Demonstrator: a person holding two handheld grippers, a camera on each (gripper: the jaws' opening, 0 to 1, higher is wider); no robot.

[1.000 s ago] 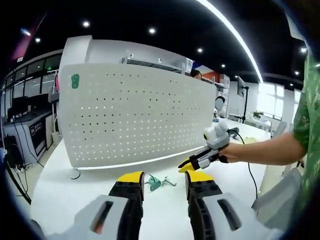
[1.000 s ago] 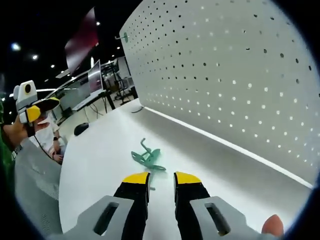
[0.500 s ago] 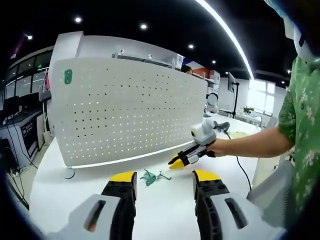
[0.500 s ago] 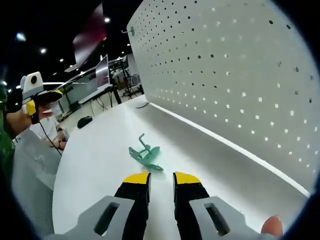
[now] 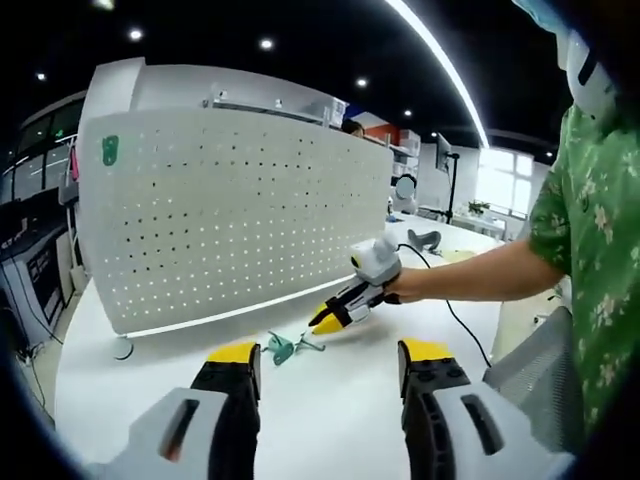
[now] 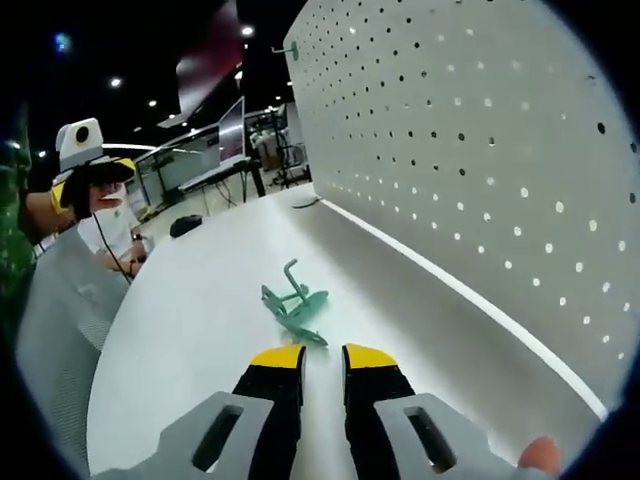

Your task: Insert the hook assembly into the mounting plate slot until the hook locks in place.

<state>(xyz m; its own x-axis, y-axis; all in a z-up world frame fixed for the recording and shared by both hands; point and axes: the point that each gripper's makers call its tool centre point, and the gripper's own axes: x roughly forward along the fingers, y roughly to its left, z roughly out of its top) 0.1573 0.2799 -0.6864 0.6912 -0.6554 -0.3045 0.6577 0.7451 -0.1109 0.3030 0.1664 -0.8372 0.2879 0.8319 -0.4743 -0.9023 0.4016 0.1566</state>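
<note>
Green plastic, the hook [image 6: 294, 305] lies loose on the white tabletop [image 6: 190, 330], just in front of the pegboard [image 6: 470, 150] that stands upright along the tabletop's far side. Nothing holds it yet; in the left gripper view the hook [image 5: 283, 346] sits on the tabletop [image 5: 330, 400] between the board's foot and the two tools.

The right gripper [image 6: 321, 356] points straight at the hook from close by, its fingers drawn nearly together with only a thin gap between them and nothing in it. That line-up looks like an approach for a pick, though the fingers would likely have to part first to take the hook. The left gripper view shows the right gripper [image 5: 325, 319] angled down toward the hook, tips near it but not touching.

The left gripper [image 5: 330, 352] hangs back, fingers wide apart and empty, probably kept clear so both hook and pegboard [image 5: 240, 220] stay in sight. A second green piece [image 5: 110, 150] already sits high near the board's corner. Insertion has not begun.
</note>
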